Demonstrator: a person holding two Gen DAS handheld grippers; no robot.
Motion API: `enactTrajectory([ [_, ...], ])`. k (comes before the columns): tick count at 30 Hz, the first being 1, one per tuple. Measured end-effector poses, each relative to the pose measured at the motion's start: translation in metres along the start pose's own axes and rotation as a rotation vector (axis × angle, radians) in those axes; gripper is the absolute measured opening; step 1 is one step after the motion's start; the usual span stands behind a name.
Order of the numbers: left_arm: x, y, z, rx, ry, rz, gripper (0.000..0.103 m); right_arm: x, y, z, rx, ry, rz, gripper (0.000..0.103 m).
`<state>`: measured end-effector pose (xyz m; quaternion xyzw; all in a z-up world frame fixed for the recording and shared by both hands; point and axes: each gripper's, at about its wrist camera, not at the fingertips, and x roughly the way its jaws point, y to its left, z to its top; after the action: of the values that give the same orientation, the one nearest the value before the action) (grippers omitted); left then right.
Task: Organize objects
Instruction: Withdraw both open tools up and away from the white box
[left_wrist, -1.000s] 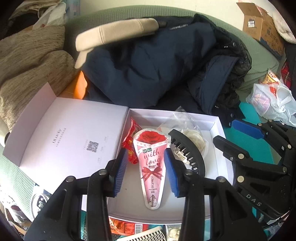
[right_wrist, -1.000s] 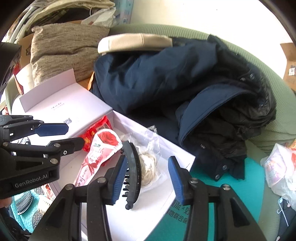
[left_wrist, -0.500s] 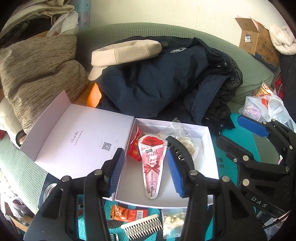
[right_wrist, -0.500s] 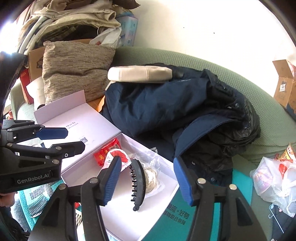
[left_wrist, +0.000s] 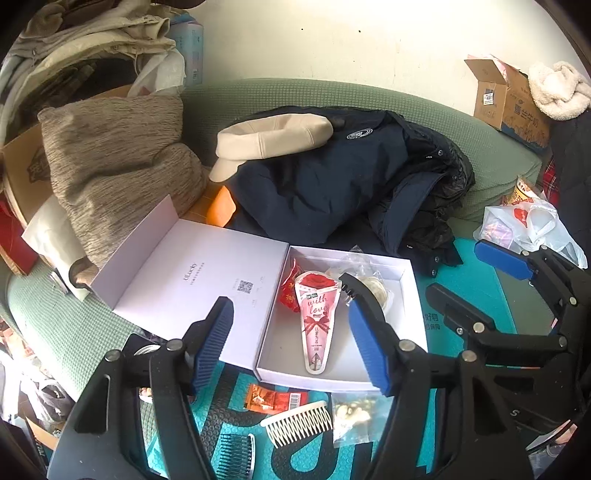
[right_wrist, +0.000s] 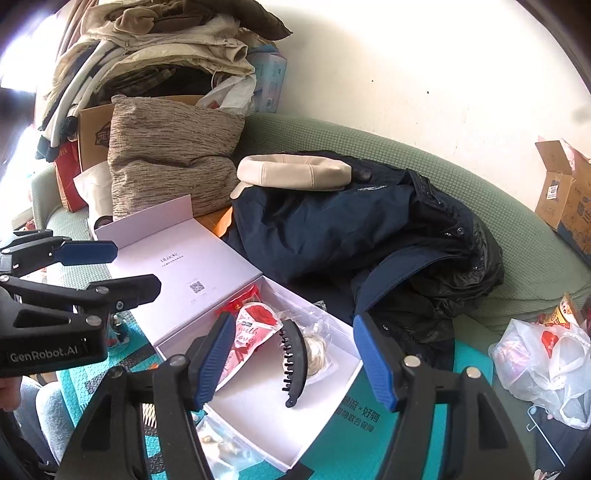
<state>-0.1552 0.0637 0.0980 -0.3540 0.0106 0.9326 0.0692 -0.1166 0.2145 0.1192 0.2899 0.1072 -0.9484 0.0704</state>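
Fingers of both grippers stand spread and carry nothing; the left gripper (left_wrist: 291, 343) and the right gripper (right_wrist: 295, 360) have both just been opening, and each now frames the white box (left_wrist: 410, 291) from above without touching it. Between the left fingers, further ahead, lies the pink packet (left_wrist: 317, 321) flat on the box floor; a red sachet (left_wrist: 290, 291) sits at its upper left edge. Between the right fingers lies the black hair claw (right_wrist: 295, 363), beside a clear bag (right_wrist: 321, 349) holding something pale; from the left view the claw is partly hidden behind the right-hand finger. The lid (left_wrist: 192, 277) is folded open to the left of the left fingers.

Below the left fingers, outside the box on the teal mat (left_wrist: 472, 306), several things are not yet stowed: an orange sachet (left_wrist: 275, 398), a white comb (left_wrist: 295, 421), a dark comb (left_wrist: 236, 450) and a small bag of beads (left_wrist: 351, 413). These look like the next picks.

Risks, as I judge them: the two grippers hang close together, so a reach across could knock one against the other; the combs lie flat and thin, so the fingers may scrape the mat and skid off them; the bags are slippery and may slide out of a pinch; a low pass could catch the box wall and shove the whole box.
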Motion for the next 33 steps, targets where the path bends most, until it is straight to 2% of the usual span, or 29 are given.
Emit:
enactTrajectory([
  [4, -0.014, 0.004, -0.012, -0.006, 0.007, 0.014, 0.065, -0.012, 0.010, -0.004, -0.004, 0.001, 0.014, 0.068],
  [7, -0.023, 0.007, -0.022, -0.008, 0.011, 0.026, 0.070, -0.019, 0.017, -0.009, -0.010, 0.001, 0.028, 0.068],
  [33, -0.050, 0.010, -0.122, -0.058, 0.118, 0.067, 0.070, -0.042, 0.055, -0.078, -0.018, 0.086, 0.152, 0.068],
])
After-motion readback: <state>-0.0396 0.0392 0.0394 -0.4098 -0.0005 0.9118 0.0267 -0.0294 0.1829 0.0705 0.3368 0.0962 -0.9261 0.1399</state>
